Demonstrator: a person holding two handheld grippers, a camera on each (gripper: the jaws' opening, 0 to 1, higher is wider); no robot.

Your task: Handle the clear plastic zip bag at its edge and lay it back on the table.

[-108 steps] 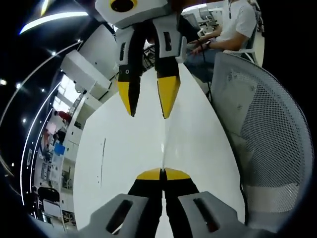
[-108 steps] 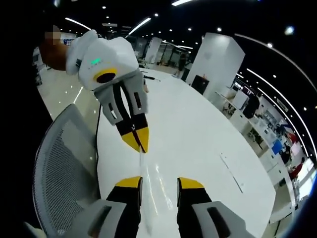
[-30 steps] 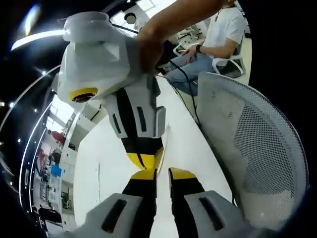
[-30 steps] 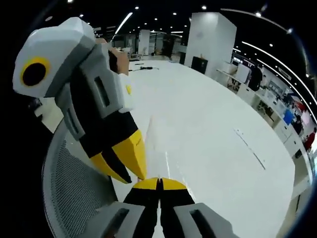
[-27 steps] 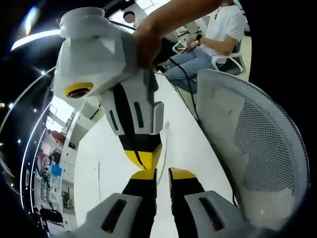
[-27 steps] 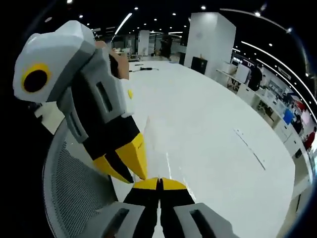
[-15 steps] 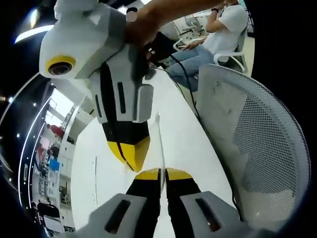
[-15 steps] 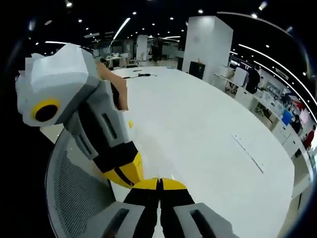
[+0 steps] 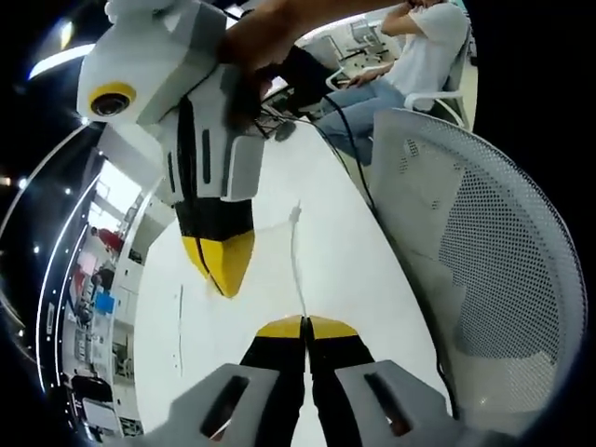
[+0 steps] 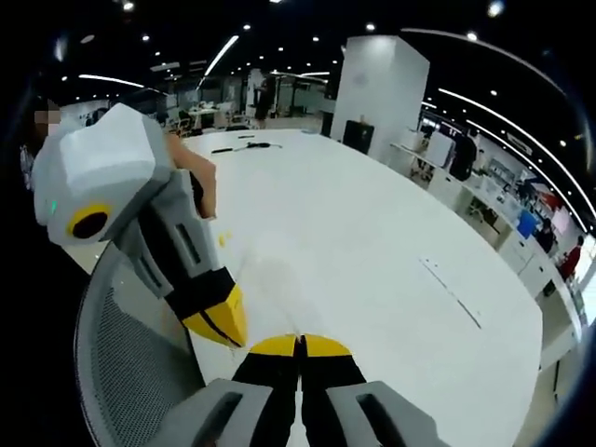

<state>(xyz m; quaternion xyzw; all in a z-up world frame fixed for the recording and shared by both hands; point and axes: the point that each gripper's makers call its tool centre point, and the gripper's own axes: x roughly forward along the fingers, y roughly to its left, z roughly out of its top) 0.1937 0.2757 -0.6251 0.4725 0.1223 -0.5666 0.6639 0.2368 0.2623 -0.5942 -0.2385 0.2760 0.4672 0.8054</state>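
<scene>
while the bag (image 9: 296,251) hangs edge-on above the table (image 9: 354,270), its thin rim runs straight into the left gripper (image 9: 304,326), whose jaws are pressed together on that rim. in the right gripper view the right gripper (image 10: 300,345) has its jaws closed tip to tip; whether any film sits between them i cannot tell. a mesh chair (image 9: 484,270) stands just beside the table edge. to lay the bag down well, i'd lower it slowly with the film level and taut, let the free end touch first, keep clear of the chair, then release.
</scene>
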